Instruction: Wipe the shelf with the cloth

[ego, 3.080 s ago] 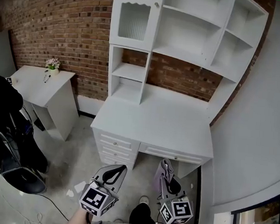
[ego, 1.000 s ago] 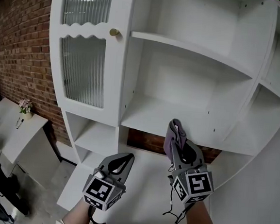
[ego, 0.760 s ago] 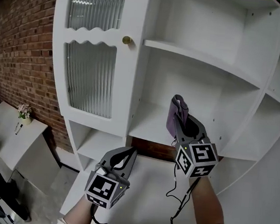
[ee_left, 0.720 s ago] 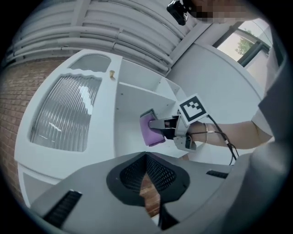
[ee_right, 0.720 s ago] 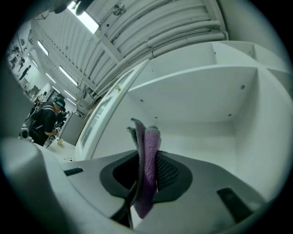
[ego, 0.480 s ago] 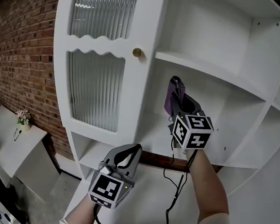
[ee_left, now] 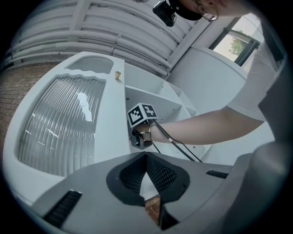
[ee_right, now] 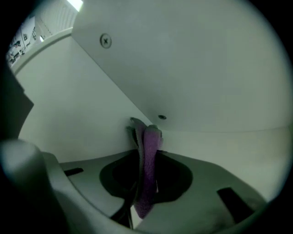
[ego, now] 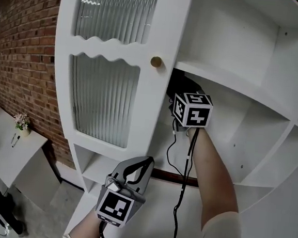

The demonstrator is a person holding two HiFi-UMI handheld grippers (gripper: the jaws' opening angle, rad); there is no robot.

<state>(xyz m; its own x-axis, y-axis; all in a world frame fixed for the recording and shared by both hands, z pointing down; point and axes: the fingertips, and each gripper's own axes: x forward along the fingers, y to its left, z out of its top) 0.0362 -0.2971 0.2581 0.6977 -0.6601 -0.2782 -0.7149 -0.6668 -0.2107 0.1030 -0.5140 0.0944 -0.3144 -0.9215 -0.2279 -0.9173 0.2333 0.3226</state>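
Cloth (ee_right: pixel 147 164) is in my right gripper (ee_right: pixel 145 130), not my left. The left gripper (ego: pixel 146 162), nearest me, hangs low below the ribbed-glass door (ego: pixel 105 91), its jaws closed tip to tip on nothing. Farther up, my right arm (ego: pixel 207 167) passes the door's brass knob (ego: pixel 156 61) into the open bay. There the right jaws pinch the purple cloth, which stands upright between them and pokes beyond their tips. It is close under the shelf (ego: pixel 235 86), near the bay's back corner; I cannot tell whether it touches. The cube (ego: pixel 192 110) shows only black-and-white square markers. A screw (ee_right: pixel 105 41) sits in the shelf's underside. Brick wall (ego: pixel 25 53) lies beyond, at left.
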